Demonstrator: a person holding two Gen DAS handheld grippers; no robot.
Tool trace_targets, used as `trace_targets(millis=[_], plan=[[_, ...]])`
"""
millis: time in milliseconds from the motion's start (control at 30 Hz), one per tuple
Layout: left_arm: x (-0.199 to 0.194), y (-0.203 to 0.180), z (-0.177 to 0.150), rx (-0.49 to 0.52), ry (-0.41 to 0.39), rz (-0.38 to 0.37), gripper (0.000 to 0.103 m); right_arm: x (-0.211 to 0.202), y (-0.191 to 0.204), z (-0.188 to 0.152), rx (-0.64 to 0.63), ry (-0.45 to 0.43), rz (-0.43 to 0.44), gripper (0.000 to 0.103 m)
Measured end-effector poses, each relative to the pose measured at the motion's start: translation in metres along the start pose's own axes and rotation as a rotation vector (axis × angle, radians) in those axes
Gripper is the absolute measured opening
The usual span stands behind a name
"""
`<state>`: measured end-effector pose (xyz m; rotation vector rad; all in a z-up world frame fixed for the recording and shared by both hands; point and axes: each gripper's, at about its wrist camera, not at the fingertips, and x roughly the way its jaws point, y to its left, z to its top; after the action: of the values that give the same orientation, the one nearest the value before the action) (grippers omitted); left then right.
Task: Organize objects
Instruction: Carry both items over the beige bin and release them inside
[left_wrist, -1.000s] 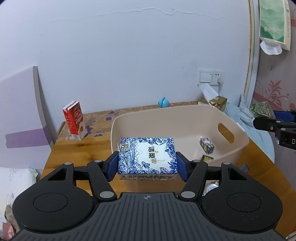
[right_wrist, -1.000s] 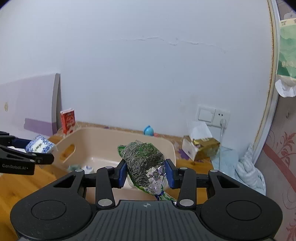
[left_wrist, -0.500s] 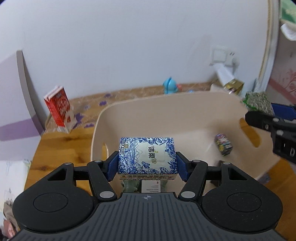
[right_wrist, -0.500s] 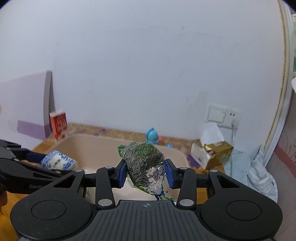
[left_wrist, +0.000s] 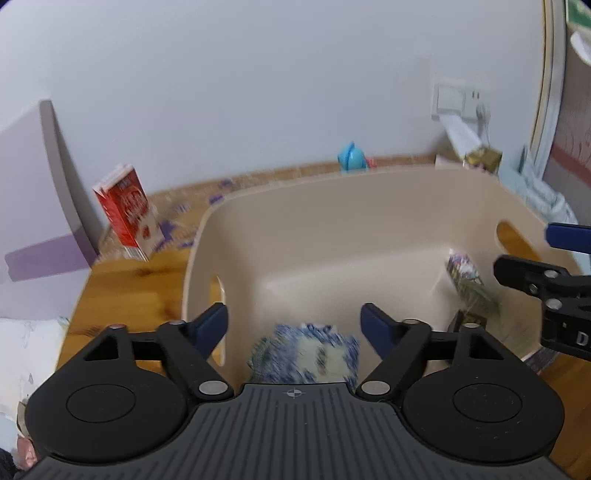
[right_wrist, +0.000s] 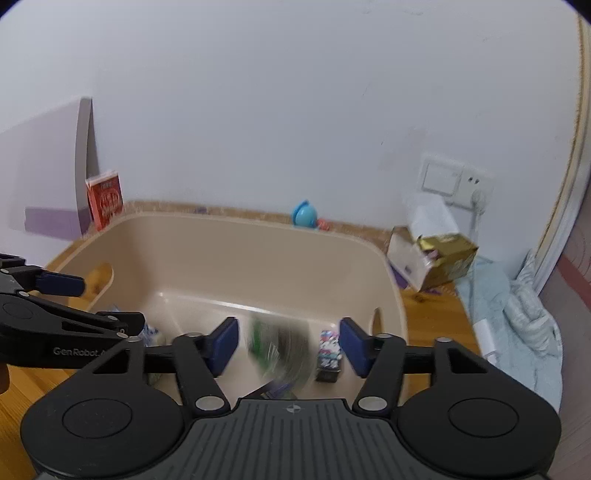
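A beige plastic basket (left_wrist: 332, 206) (right_wrist: 229, 243) stands on the wooden table. My left gripper (left_wrist: 294, 325) is open above the basket's near side; the blue-and-white tissue pack (left_wrist: 304, 352) shows blurred below it, free of the fingers. My right gripper (right_wrist: 288, 343) is open over the basket; the green seed bag (right_wrist: 280, 350) shows blurred between and below its fingers, not held. A small printed box (left_wrist: 461, 271) (right_wrist: 328, 350) lies inside the basket.
A red carton (left_wrist: 125, 216) (right_wrist: 104, 197) stands at the back left by a purple board (left_wrist: 33, 206). A blue toy (left_wrist: 351, 157) (right_wrist: 304, 214), a gold-and-white box (right_wrist: 432, 254), a wall socket (right_wrist: 456, 181) and pale blue cloth (right_wrist: 517, 314) lie behind and right.
Both grippers opened over the basket. The tissue pack dropped out of the left gripper and the seed bag dropped out of the right one; both are blurred in motion.
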<state>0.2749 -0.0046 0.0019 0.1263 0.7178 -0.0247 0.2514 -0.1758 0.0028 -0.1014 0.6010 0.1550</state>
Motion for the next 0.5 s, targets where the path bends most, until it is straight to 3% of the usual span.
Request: trace_targets(millis=[167, 333, 500], plan=[[-0.032, -0.005, -0.002, 0.022, -0.064, 0.005, 0.089, -0.033, -0.006, 0.000, 0.002, -0.053, -0.019, 0.086], [-0.058, -0.007, -0.016, 0.023, -0.089, 0.012, 0.090, -0.064, -0.009, -0.010, 0.006, -0.077, -0.028, 0.099], [-0.076, -0.008, -0.035, 0.010, -0.078, -0.013, 0.090, -0.082, -0.012, -0.029, 0.039, -0.066, -0.049, 0.103]])
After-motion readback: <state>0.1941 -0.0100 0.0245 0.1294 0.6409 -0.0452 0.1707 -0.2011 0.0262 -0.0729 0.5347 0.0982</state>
